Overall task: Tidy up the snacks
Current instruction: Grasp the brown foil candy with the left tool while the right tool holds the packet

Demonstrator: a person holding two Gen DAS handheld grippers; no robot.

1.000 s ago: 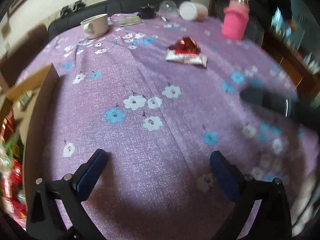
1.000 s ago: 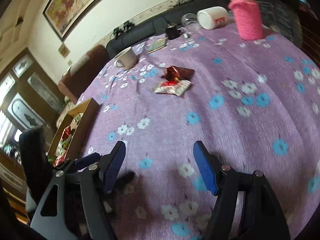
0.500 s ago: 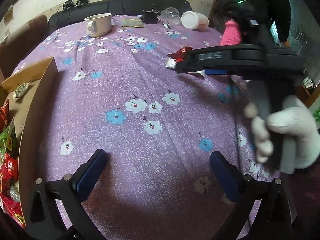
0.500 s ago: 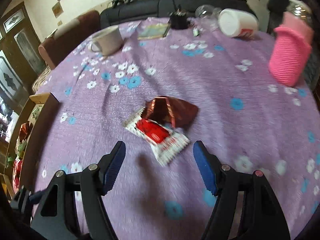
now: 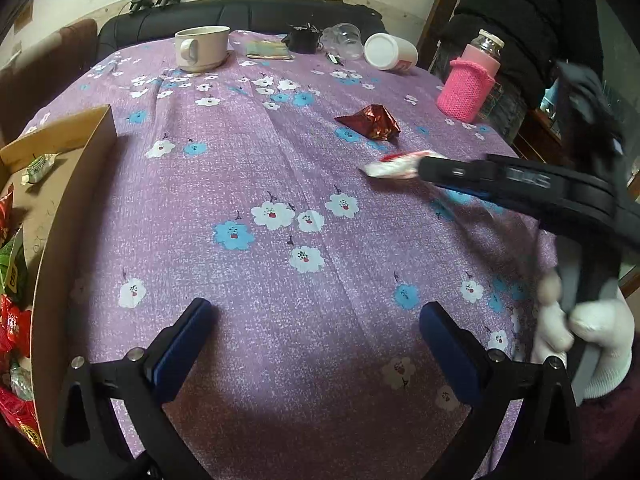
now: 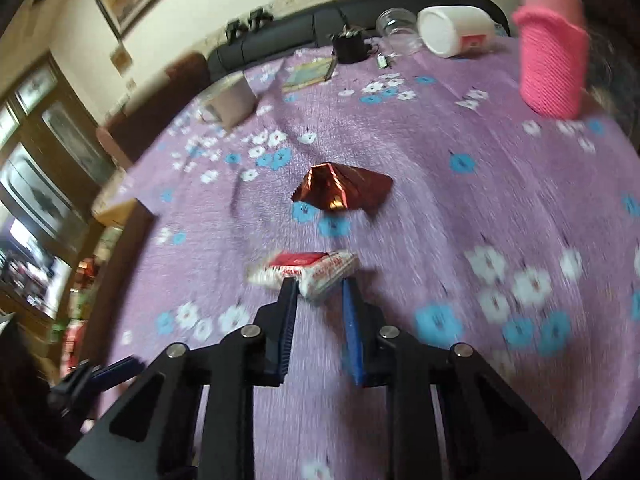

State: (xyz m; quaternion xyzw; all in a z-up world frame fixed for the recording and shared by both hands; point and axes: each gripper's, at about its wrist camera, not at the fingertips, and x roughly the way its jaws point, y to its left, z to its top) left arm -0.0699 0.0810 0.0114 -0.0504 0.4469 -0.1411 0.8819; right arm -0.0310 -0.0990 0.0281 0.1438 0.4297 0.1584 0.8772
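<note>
The jaws of the right gripper (image 6: 318, 286), wide a moment ago, are closing on the white snack packet (image 6: 306, 270); boxing comes next.

No text, brand or number can be read with certainty in either view.

- The white-and-red snack packet (image 6: 304, 270) carries red printing; motion blur makes it illegible.
- The white tub (image 6: 454, 30) lying on its side at the far end of the table (image 5: 280, 184) bears a red label; the characters are too small to resolve.
- The right hand-held gripper (image 5: 430, 170) shows pale moulded lettering along its black arm in the left wrist view; it is blurred beyond reading.
- A green packet in the cardboard box (image 5: 76, 168) at left shows a yellow mark with dark letters, not decipherable.
</note>
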